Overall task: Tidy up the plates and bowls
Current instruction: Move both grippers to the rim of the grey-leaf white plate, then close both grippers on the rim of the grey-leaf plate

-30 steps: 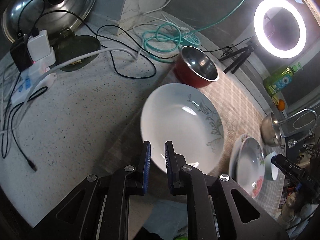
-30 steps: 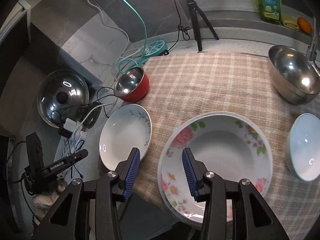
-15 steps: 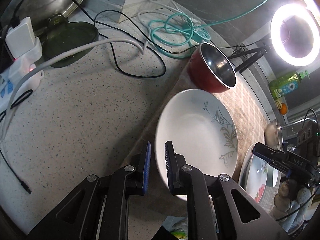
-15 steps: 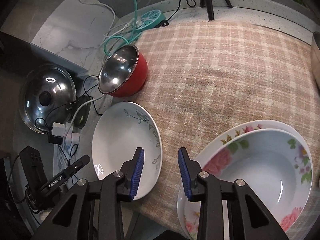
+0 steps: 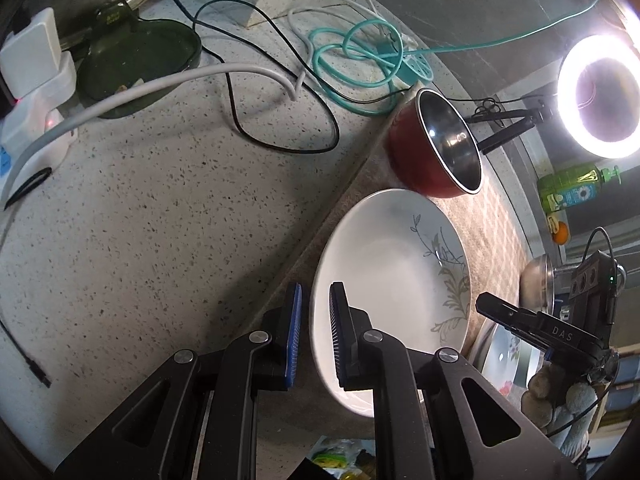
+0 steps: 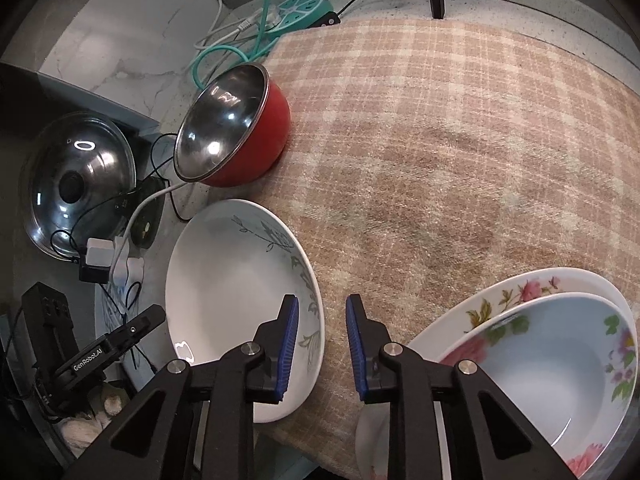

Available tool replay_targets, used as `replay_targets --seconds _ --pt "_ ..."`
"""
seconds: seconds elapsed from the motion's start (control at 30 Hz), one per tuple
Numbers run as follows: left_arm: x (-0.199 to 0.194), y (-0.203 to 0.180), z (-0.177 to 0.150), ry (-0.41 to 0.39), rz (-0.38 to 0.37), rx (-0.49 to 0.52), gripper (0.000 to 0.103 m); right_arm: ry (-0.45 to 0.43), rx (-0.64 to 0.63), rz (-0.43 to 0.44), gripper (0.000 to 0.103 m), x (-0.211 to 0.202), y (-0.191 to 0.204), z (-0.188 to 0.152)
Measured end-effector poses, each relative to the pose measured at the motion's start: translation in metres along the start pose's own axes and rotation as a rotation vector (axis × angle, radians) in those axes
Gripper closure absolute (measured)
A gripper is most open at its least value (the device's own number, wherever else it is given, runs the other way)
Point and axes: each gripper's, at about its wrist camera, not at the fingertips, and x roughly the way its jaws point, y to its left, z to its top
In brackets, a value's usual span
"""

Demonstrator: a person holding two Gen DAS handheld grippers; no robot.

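Step in hand: picking up the leaf-print plate (image 5: 394,280), probably to stack it with the floral dishes.

Left gripper (image 5: 314,322) straddles the plate's near-left rim, fingers slightly parted, one pad outside the rim and one over the plate's inside; not yet clamped, though the fisheye view makes contact hard to judge. Right gripper (image 6: 320,344) is spread wide with nothing between its fingers, at the same plate's near-right rim, left finger over the plate and right finger over the checked cloth (image 6: 460,140).

The plate lies at the cloth's left edge, partly overhanging onto the speckled counter (image 5: 140,220). Red bowl (image 6: 236,124) sits just beyond it, close but apart. Floral bowl (image 6: 560,364) is nested in a floral plate (image 6: 512,292) at near right.

Next move calls for closing the left fingers on the rim, then lifting without tipping.

Room: cloth centre is open for carrying rightward. Cables (image 5: 280,92) clutter the counter far left. The near counter edge is close below the plate, so a slip could drop it.
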Motion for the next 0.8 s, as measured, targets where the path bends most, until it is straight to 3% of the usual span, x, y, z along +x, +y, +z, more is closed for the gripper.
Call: replay_targets --seconds 0.2,0.8 --pt "0.006 -0.005 0.005 0.017 0.041 0.043 0.093 0.010 0.001 0.008 0.086 0.007 0.003 0.000" --pt "0.021 -0.008 0.007 0.050 0.050 0.074 0.098 0.012 0.009 -0.014 0.096 0.021 0.007 0.001"
